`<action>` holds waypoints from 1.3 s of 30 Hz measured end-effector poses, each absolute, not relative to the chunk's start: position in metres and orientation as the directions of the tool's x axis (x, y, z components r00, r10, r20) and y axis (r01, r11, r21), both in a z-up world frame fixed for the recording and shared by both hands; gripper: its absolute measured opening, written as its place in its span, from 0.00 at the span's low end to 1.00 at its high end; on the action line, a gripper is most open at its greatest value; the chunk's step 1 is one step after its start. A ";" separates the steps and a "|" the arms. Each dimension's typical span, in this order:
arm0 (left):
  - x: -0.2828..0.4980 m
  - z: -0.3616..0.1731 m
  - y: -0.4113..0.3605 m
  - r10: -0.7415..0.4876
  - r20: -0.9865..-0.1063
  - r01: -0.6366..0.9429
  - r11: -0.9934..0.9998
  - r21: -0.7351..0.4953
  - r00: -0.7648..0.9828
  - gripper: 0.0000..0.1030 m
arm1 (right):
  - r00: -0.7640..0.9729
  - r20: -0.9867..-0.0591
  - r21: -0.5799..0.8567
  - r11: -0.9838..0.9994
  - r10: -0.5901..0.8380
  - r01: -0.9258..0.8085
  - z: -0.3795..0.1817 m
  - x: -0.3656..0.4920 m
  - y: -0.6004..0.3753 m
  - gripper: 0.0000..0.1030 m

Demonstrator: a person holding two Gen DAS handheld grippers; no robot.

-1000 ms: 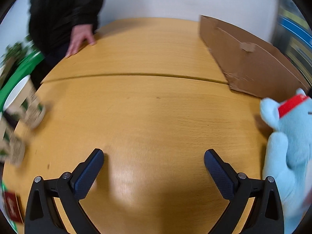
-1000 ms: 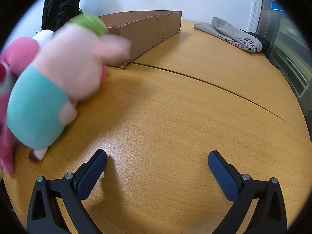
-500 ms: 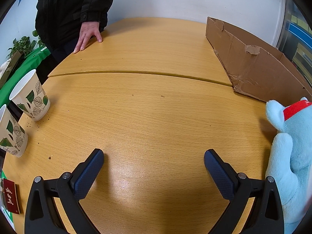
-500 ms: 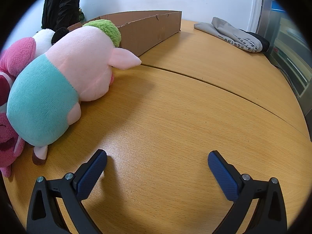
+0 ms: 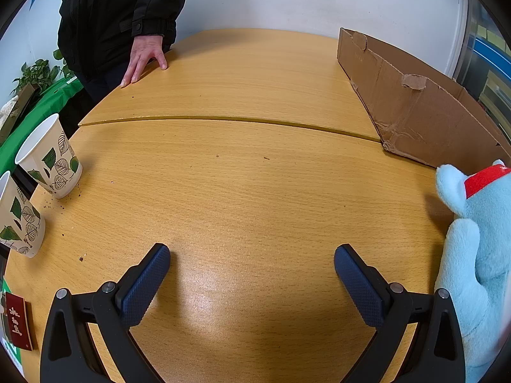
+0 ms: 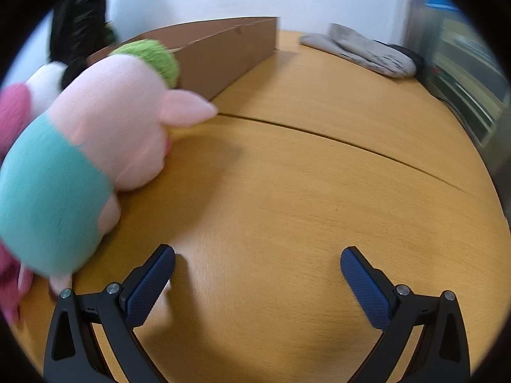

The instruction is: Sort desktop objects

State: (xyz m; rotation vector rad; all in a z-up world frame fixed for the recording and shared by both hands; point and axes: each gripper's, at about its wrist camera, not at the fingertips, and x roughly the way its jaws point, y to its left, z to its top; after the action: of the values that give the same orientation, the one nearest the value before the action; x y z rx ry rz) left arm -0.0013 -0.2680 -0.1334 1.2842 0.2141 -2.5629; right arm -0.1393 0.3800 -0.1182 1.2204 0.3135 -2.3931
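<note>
My left gripper (image 5: pixel 252 257) is open and empty above the wooden table (image 5: pixel 249 198). Two leaf-printed paper cups (image 5: pixel 48 156) (image 5: pixel 17 220) stand at its left. A light blue plush toy (image 5: pixel 476 261) with a red band lies at its right, beside a cardboard box (image 5: pixel 412 102). My right gripper (image 6: pixel 257 260) is open and empty. A pink plush pig (image 6: pixel 92 146) in a teal shirt with a green cap lies left of it, touching a magenta plush (image 6: pixel 9 118) and a white and black plush (image 6: pixel 51 76). The box (image 6: pixel 220 51) stands behind them.
A person in a black jacket stands at the far left with a hand (image 5: pixel 143 60) on the table. A red card (image 5: pixel 17 325) lies at the table's left edge. A folded grey garment (image 6: pixel 367 51) lies at the far right. A seam (image 5: pixel 223 118) crosses the table.
The left view has swung left, so both paper cups now show fully. The right view has shifted and blurred; the pink pig sits closer and larger at its left.
</note>
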 end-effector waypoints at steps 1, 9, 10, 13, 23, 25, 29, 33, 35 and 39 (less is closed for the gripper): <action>-0.002 -0.134 -0.268 -0.170 -0.802 0.300 -0.954 -0.013 -0.573 1.00 | -0.520 -0.810 -0.005 -0.883 -0.271 0.469 -0.118 -0.139 0.380 1.00; -0.004 -0.134 -0.270 -0.178 -0.802 0.317 -0.948 -0.015 -0.571 1.00 | -0.513 -0.813 0.017 -0.893 -0.274 0.449 -0.116 -0.106 0.380 1.00; -0.003 -0.134 -0.270 -0.179 -0.801 0.318 -0.948 -0.015 -0.571 1.00 | -0.514 -0.807 0.032 -0.890 -0.292 0.455 -0.115 -0.099 0.379 1.00; 0.007 -0.130 -0.265 -0.174 -0.801 0.317 -0.948 -0.020 -0.573 1.00 | -0.566 -0.752 0.097 -0.906 -0.337 0.411 -0.102 -0.073 0.385 1.00; 0.096 -0.026 -0.168 -0.106 -0.665 0.189 -0.980 -0.055 -0.739 1.00 | -0.758 -0.528 0.084 -0.912 -0.383 0.402 0.000 0.052 0.364 1.00; 0.109 -0.016 -0.135 -0.085 -0.653 0.149 -0.988 -0.043 -0.753 1.00 | -0.756 -0.514 0.102 -0.904 -0.405 0.415 0.006 0.066 0.349 1.00; 0.128 -0.012 -0.086 -0.047 -0.655 0.088 -0.996 -0.030 -0.754 1.00 | -0.745 -0.512 0.113 -0.893 -0.428 0.435 0.010 0.093 0.311 1.00; 0.136 -0.016 -0.061 0.049 -0.673 0.010 -0.996 -0.084 -0.738 1.00 | -0.729 -0.522 0.119 -0.885 -0.442 0.450 0.010 0.113 0.266 1.00; 0.140 -0.016 -0.052 0.073 -0.678 -0.009 -0.995 -0.097 -0.731 1.00 | -0.714 -0.535 0.131 -0.878 -0.453 0.460 0.009 0.121 0.246 1.00; 0.149 -0.015 -0.036 0.083 -0.684 -0.036 -0.996 -0.083 -0.725 1.00 | -0.692 -0.617 0.112 -0.912 -0.376 0.396 -0.003 0.120 0.229 1.00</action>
State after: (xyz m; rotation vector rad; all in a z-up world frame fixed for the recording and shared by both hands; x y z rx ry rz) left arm 0.1485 -0.0358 -0.0148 1.1845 0.1030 -2.9771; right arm 0.1203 0.2286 -0.0026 0.9227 0.0417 -2.5574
